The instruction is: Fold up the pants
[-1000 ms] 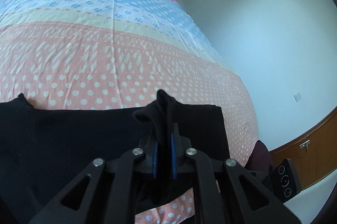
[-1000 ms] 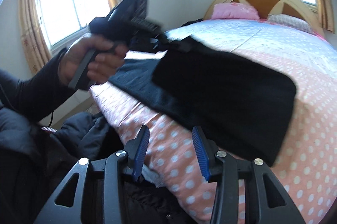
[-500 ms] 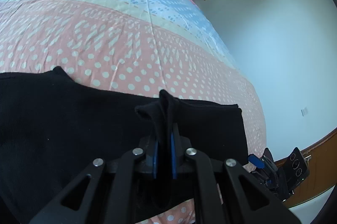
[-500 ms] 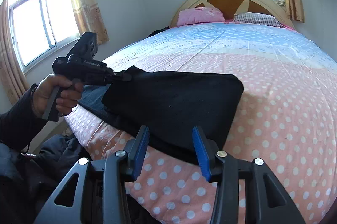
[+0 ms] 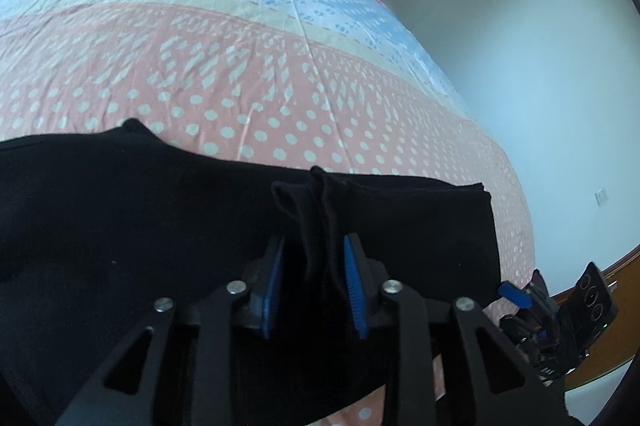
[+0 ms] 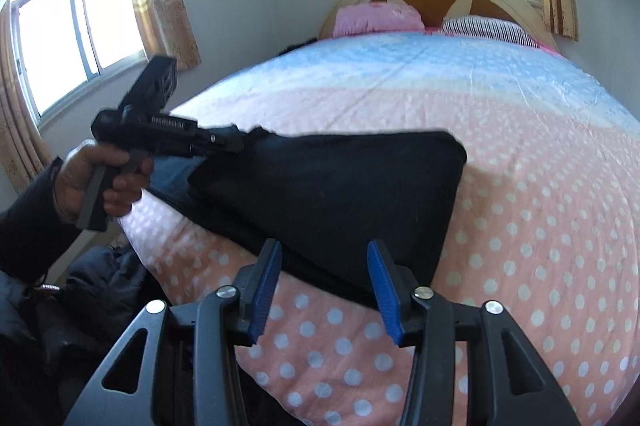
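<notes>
- Left claw [image 5: 314,286] had just been opening; its blue pads stood apart, with a pinched ridge of the pants [image 5: 168,226] standing loose between them, not clamped.
- Right claw [image 6: 326,290] had also just opened wider; nothing was between its pads, and it hovered just short of the near edge of the pants [image 6: 332,198].
- Pants lay folded on the bed [image 6: 520,226], near its foot edge, as a rough black slab with one rounded corner toward the headboard.
- Risk: the pinched ridge could hold its shape once let go, leaving a peaked corner instead of a flat fold. Cause: soft, thick cloth that had been bunched.
- Risk: a left pad could snag the ridge on pulling back and drag the top layer off line. Cause: ribbed pads sitting close on both sides of the cloth.
- Risk: the near edge sat close to the bed's drop-off; a push from the right claw could slide it over. The bedspread looked smooth, so little friction there.
- Layers under the top fold looked uneven on the person's left hand [image 6: 96,182] side, possibly a bluish garment underneath; the view was too dark to tell.
- Materials: pants matte black, soft, knit-like, no sheen. Bedspread [image 5: 240,66] thin cotton-like, pink with white dots, blue band further up, lightly creased. Claws hard black plastic with metal pins.
</notes>
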Available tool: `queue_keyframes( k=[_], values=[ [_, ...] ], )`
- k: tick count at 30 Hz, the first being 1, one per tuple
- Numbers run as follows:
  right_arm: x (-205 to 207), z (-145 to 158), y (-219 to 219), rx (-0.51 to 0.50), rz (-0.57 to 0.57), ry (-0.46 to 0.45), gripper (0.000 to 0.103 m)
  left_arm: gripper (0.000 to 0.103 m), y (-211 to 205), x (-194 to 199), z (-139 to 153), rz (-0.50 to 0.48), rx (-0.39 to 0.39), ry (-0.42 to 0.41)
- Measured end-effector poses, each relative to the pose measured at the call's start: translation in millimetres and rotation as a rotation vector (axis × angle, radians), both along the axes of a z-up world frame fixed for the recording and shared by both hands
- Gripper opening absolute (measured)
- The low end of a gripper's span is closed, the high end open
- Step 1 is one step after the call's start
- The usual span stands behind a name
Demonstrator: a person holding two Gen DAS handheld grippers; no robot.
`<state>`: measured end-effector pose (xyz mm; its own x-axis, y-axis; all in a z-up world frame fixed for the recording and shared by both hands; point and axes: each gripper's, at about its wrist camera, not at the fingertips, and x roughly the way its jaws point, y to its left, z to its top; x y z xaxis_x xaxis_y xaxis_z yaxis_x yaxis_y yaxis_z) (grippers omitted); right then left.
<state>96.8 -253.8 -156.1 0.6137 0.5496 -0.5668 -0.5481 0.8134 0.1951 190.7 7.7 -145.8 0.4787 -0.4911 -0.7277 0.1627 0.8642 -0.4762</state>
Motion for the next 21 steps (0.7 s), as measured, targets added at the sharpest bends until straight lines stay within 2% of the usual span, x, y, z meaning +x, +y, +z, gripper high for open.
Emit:
queue_keyframes(
  k=[7, 10, 13, 15, 17, 21],
  values=[
    [24.8, 16.6, 51.0, -0.006, 0.080, 0.000, 0.055, 0.054, 42.1, -26.9, 18.4, 0.040, 0.090, -0.083],
    [40.2, 8.0, 77.7, -0.034, 0.128, 0.040, 0.055, 0.061, 69.7, -38.7, 27.0, 0.092, 0.214, -0.140],
    [48.0, -10.7, 98.1, -0.123, 0.142, 0.095, 0.055, 0.065, 111.2, -51.2, 28.4, 0.187, 0.348, -0.165],
    [41.0, -11.4, 104.6, -0.156, 0.138, 0.064, 0.055, 0.065, 143.9, -58.4, 26.1, 0.255, 0.414, -0.160],
    [34.5, -5.0, 109.2, -0.139, 0.188, 0.059, 0.055, 0.065, 176.2, -65.5, 21.3, 0.326, 0.475, -0.152],
    [26.5, 4.9, 128.3, -0.138, 0.244, 0.022, 0.055, 0.065, 227.2, -71.2, 3.8, 0.444, 0.448, -0.103]
  ],
)
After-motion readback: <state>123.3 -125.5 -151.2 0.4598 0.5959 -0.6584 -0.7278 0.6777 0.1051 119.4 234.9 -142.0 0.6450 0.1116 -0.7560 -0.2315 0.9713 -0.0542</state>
